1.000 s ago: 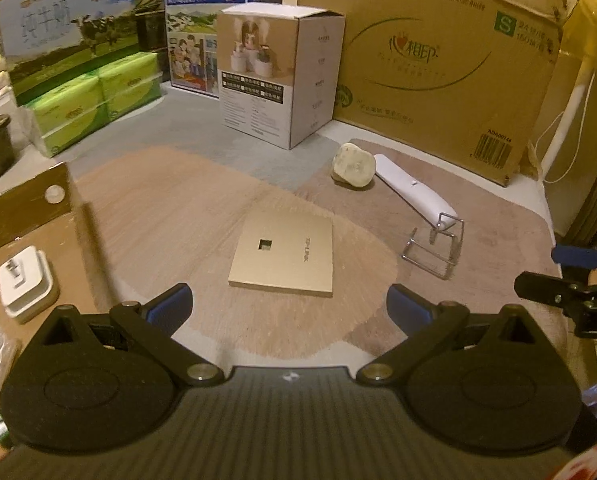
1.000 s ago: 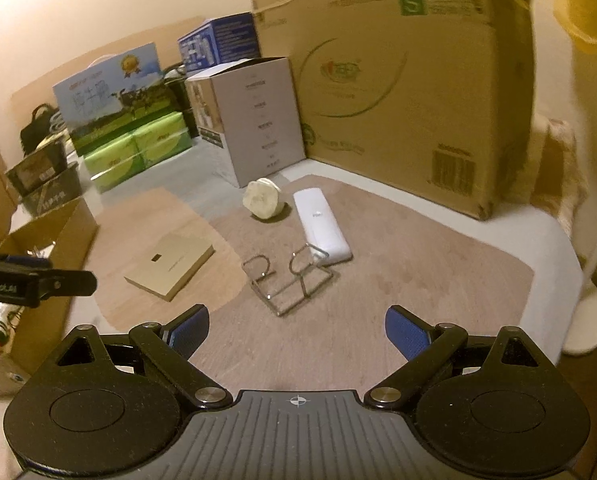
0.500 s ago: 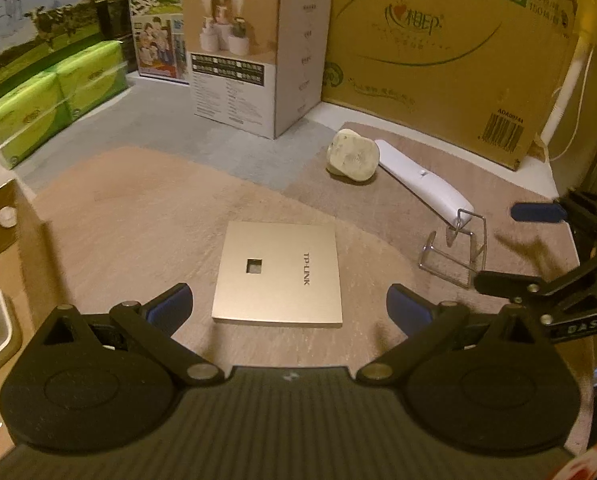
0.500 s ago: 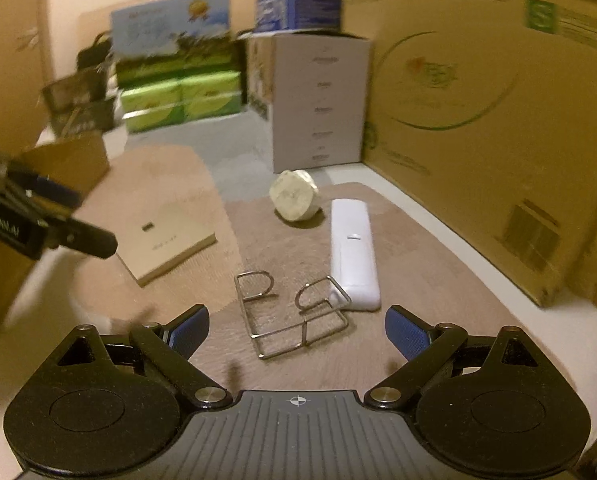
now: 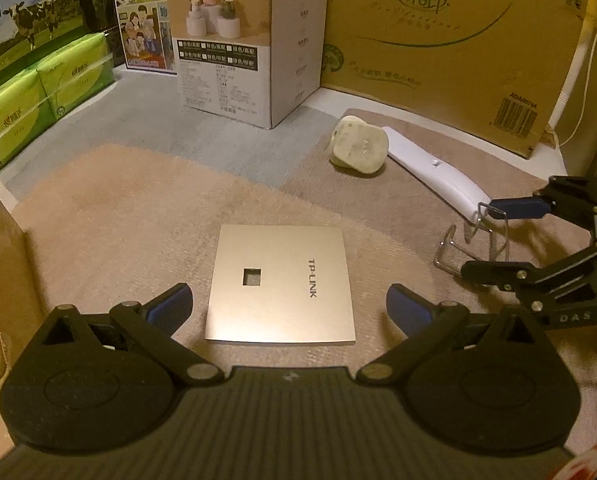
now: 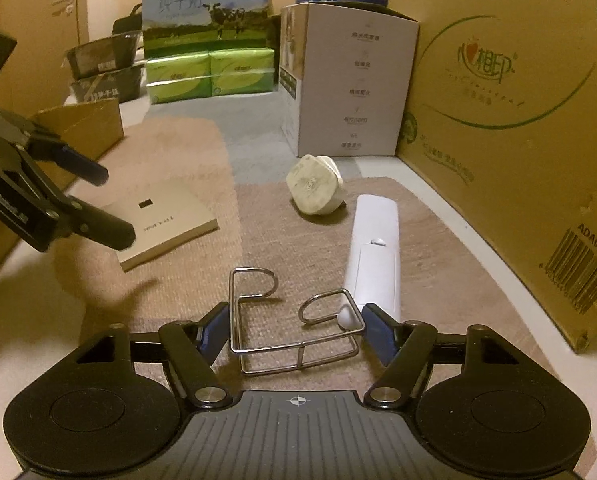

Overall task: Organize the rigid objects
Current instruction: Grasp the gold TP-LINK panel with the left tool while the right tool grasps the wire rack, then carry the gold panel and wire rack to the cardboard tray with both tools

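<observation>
A flat gold TP-LINK box [image 5: 278, 284] lies on the tan mat, right in front of my left gripper [image 5: 288, 300], which hangs open just above its near edge. A wire rack [image 6: 298, 350] with two hooks sits between the fingers of my right gripper [image 6: 294, 328]. Its jaws are closing; the right pad is at the wire and the left pad stands a sliver off. A white remote [image 6: 374, 248] lies beside the rack, its near end under one hook. A cream plug adapter [image 6: 314, 188] rests beyond it.
A big brown carton [image 5: 438, 40] and a white carton [image 5: 250, 40] wall off the back. Green tissue packs [image 5: 38, 96] and milk boxes stand at the back left. An open cardboard box [image 5: 6, 260] borders the mat on the left.
Both grippers have come lower and closer to the mat. The right one rolled level, moved up to the wire rack and narrowed its jaws around it. The left one drew nearer to the gold box.
</observation>
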`<state>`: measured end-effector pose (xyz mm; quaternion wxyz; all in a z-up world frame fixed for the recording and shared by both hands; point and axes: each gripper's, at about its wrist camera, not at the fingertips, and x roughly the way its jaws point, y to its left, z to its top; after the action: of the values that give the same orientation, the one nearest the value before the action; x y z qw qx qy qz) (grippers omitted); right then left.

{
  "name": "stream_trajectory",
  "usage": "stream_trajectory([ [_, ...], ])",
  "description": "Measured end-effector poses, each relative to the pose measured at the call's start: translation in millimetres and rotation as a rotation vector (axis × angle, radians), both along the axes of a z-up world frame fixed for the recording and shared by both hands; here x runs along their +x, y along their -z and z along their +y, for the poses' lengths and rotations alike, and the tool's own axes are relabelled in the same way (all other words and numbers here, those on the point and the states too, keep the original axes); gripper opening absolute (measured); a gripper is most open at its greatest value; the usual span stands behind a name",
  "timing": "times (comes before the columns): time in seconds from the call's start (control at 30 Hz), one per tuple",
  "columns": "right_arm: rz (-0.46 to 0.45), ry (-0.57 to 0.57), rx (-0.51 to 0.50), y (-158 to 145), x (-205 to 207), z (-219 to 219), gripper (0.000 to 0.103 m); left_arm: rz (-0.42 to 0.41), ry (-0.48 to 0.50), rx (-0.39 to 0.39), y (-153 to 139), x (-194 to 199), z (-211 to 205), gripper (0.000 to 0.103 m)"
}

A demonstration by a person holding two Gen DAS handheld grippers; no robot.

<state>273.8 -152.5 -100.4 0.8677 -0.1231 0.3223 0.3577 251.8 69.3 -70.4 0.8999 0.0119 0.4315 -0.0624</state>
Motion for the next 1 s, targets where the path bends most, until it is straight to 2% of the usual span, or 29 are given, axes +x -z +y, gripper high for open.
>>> stream_trajectory([
  [0.1, 0.012, 0.034, 0.009, -3.2, -5.5, 1.2, 0.070, 0.006, -0.003, 0.007, 2.3, 2.5, -1.6, 0.102],
  [0.37, 0.047, 0.237, 0.080, -12.1, -21.7, -1.7, 0.070, 0.047, -0.026, 0.032, 13.3, 13.7, -5.3, 0.099],
  [0.53, 0.057, 0.266, 0.108, -13.9, -25.4, -3.6, 0.070, 0.080, -0.058, 0.033, 19.9, 25.0, -3.0, 0.090],
  [0.8, 0.052, 0.275, 0.109, -13.1, -27.2, -2.3, 0.070, 0.099, -0.049, 0.040, 21.7, 32.2, -4.5, 0.087],
  [1.0, 0.049, 0.288, 0.104, -16.3, -32.2, -3.7, 0.070, 0.089, -0.058, 0.046, 16.0, 19.9, -5.7, 0.086],
])
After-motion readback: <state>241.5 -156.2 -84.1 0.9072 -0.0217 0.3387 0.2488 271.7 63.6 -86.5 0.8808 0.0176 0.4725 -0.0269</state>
